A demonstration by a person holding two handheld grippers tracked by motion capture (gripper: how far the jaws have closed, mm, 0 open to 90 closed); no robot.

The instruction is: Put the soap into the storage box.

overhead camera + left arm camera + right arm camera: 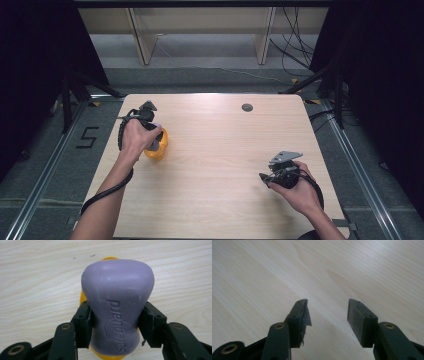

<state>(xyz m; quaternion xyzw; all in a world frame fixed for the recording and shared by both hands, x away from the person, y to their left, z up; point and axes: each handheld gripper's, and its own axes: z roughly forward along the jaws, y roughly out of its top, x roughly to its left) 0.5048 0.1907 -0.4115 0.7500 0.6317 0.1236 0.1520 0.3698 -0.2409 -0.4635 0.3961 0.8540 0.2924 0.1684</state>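
The purple soap bar [117, 312] is sitting clamped at its waist between the left gripper [116, 323]'s jaws, just over a yellow dish [159, 145] at the table [225, 150]'s left side, probably for placing or lifting. The right gripper [328, 315] is waiting well apart, jaws spread on nothing.

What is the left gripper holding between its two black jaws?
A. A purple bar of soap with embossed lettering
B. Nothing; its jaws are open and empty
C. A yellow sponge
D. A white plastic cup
A. In the left gripper view, the left gripper has both black jaws pressed against the sides of the purple bar of soap, held just over a yellow dish on the light wooden table.
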